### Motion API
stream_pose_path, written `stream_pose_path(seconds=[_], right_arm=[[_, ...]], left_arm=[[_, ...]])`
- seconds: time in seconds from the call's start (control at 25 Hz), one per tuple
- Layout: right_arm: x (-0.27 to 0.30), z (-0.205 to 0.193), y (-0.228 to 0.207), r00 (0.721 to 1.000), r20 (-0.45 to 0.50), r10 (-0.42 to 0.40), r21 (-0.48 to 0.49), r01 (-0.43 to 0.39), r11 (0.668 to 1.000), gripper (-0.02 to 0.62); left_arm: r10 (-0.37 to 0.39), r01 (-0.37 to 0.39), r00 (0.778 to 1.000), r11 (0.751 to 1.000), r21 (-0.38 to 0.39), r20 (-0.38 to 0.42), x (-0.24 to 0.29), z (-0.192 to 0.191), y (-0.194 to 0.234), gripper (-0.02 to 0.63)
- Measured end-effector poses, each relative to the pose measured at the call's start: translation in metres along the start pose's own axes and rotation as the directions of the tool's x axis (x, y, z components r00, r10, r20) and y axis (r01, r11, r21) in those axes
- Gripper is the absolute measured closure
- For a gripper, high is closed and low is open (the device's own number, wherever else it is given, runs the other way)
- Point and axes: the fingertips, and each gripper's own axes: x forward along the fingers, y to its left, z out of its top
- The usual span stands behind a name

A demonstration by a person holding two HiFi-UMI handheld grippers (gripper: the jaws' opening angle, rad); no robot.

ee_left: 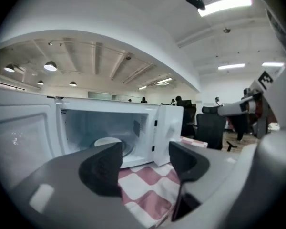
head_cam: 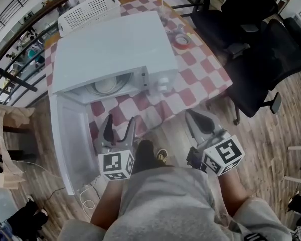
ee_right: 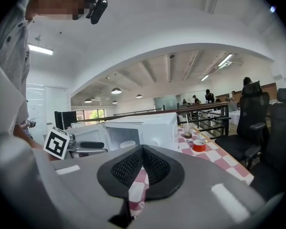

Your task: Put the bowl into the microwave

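Resting inside the open microwave (head_cam: pixel 110 49) on the checked tabletop (head_cam: pixel 193 77) is the bowl (head_cam: pixel 107 86) — left claw (head_cam: pixel 120 122) released with nothing between its jaws, right claw (head_cam: pixel 194 118) clenched and empty.

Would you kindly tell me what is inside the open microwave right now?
A white bowl sits on the turntable inside the microwave. Whether the bowl holds anything cannot be seen; the cavity's back is covered from above.

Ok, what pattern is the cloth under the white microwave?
The tablecloth is red-and-white checked, clearest in the head view.
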Motion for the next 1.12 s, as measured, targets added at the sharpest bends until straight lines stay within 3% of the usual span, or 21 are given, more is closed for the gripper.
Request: stream_pose_path(seconds=[0.2, 0.36, 0.68, 0.92, 1.12], right_arm=[[-0.015, -0.003, 0.002, 0.999, 0.013, -0.030, -0.001, 0.030, 1.000, 0.598], [-0.025, 0.001, 0.000, 0.998, 0.022, -0.060, 0.013, 0.060, 0.998, 0.598], [-0.042, 0.000, 0.029, 0.991, 0.018, -0.130, 0.020, 0.130, 0.991, 0.598], [-0.056, 0.000, 0.085, 0.986, 0.015, -0.166, 0.021, 0.166, 0.986, 0.598], [-0.067, -0.003, 0.136, 0.984, 0.025, -0.179, -0.002, 0.179, 0.984, 0.598]], left_arm=[[-0.091, 0.089, 0.994, 0.995, 0.039, 0.057, -0.028, 0.025, -0.029, 0.430], [-0.163, 0.161, 0.985, 0.986, 0.047, 0.053, -0.035, 0.033, -0.044, 0.586], [-0.294, 0.292, 0.955, 0.954, 0.063, 0.033, -0.061, 0.031, -0.060, 0.595], [-0.349, 0.348, 0.937, 0.936, 0.050, 0.021, -0.113, 0.029, -0.048, 0.595], [-0.395, 0.393, 0.917, 0.919, 0.039, 0.058, -0.159, 0.030, -0.038, 0.595]])
